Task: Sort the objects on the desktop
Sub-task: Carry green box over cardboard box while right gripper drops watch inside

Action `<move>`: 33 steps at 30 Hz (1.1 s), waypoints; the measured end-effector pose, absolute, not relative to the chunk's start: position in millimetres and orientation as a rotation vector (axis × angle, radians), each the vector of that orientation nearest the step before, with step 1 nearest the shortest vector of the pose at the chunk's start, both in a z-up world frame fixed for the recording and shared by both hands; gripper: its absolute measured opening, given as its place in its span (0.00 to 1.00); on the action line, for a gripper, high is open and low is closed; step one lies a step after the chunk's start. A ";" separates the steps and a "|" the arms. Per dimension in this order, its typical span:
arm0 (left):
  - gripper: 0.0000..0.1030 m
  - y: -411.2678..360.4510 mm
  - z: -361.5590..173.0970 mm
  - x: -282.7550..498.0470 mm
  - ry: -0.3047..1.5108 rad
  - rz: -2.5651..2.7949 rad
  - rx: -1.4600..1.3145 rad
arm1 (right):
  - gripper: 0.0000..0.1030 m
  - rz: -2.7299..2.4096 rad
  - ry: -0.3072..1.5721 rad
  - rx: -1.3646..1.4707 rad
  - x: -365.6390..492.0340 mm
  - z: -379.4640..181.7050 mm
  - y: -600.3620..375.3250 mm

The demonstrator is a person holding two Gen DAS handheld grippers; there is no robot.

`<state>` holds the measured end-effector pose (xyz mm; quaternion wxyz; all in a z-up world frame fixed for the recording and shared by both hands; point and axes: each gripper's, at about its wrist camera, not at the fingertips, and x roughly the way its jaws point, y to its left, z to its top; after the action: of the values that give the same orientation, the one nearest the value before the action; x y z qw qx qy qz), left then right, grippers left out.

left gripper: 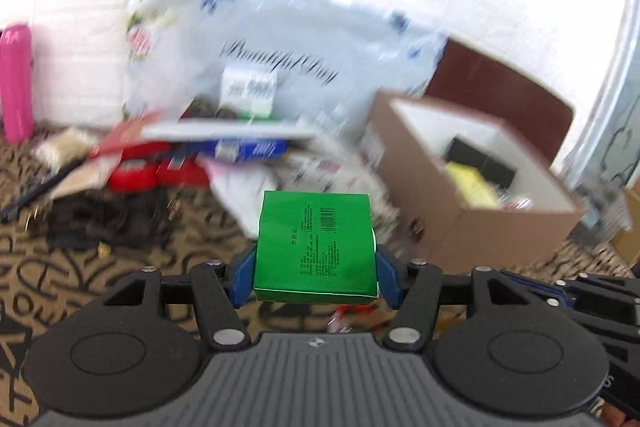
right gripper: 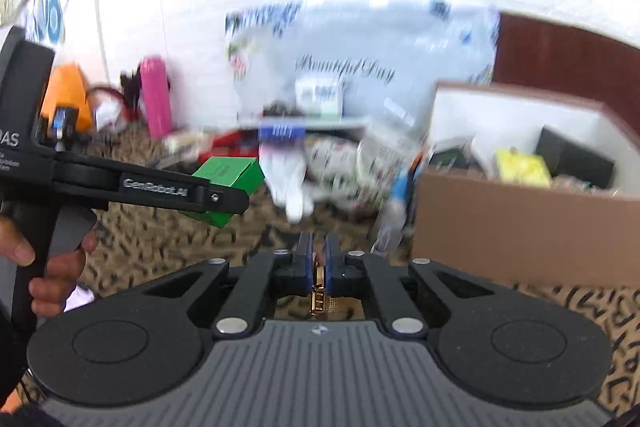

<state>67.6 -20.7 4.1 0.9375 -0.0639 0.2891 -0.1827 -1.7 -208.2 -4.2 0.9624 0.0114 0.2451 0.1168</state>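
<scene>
My left gripper (left gripper: 316, 265) is shut on a green carton (left gripper: 316, 243) with a barcode, held flat between the blue pads above the patterned tabletop. The right wrist view shows that gripper (right gripper: 224, 195) from the side with the green carton (right gripper: 230, 173) in it and a person's hand (right gripper: 52, 267) on its handle. My right gripper (right gripper: 318, 255) is shut on a small gold metal piece (right gripper: 320, 301) that hangs down from between the pads. An open cardboard box (left gripper: 480, 219) stands to the right, its brown wall (right gripper: 500, 235) close to the right gripper; yellow and black items lie inside.
A pile of clutter lies ahead: a white printed plastic bag (left gripper: 280, 39), red packets (left gripper: 136, 171), a blue box (left gripper: 248, 149), a black cloth (left gripper: 100, 223). A pink bottle (left gripper: 16, 83) stands at the far left by the wall, beside an orange object (right gripper: 68, 91).
</scene>
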 end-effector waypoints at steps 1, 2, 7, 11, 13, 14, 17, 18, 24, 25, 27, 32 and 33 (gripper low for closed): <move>0.60 -24.0 10.5 67.0 0.579 -0.383 -0.132 | 0.01 0.234 0.481 0.029 -3.2 1.9 -212.2; 0.60 -27.7 16.6 66.2 0.568 -0.397 -0.132 | 0.00 0.230 0.461 0.032 -5.1 8.4 -216.1; 0.60 -49.9 41.4 64.1 0.517 -0.459 -0.104 | 0.00 0.211 0.373 0.034 -10.4 37.3 -234.8; 0.61 -55.4 39.3 56.9 0.509 -0.463 -0.087 | 0.00 0.250 0.426 -0.010 -9.8 36.0 -239.5; 0.61 -52.2 31.2 55.2 0.532 -0.450 -0.090 | 0.05 0.251 0.489 -0.033 -10.6 15.1 -236.9; 0.61 -50.0 27.1 54.7 0.546 -0.444 -0.094 | 0.12 0.246 0.537 -0.052 -10.8 1.0 -234.2; 0.61 -42.6 18.9 51.3 0.569 -0.430 -0.100 | 0.43 0.231 0.661 -0.049 -21.0 -40.4 -230.4; 0.61 -40.3 17.8 49.6 0.570 -0.425 -0.102 | 0.43 0.232 0.693 -0.034 -25.7 -50.6 -230.2; 0.61 -33.1 13.5 38.1 0.572 -0.424 -0.130 | 0.56 0.252 0.762 -0.082 -56.1 -76.2 -220.5; 0.61 -33.8 12.3 37.4 0.576 -0.426 -0.132 | 0.60 0.242 0.766 -0.077 -55.5 -76.9 -220.8; 0.61 -35.5 9.6 36.6 0.587 -0.428 -0.127 | 0.67 0.235 0.779 -0.064 -51.4 -83.3 -219.9; 0.61 -33.1 9.0 35.0 0.589 -0.417 -0.119 | 0.38 0.238 0.762 -0.085 -46.9 -93.3 -212.8; 0.61 -31.5 9.5 35.9 0.589 -0.413 -0.124 | 0.31 0.244 0.754 -0.092 -48.6 -92.2 -212.4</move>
<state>35.9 -31.5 9.5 0.9341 -0.0605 0.2879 -0.2021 -48.6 -212.4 -92.2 0.9215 -0.0449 0.3671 0.1187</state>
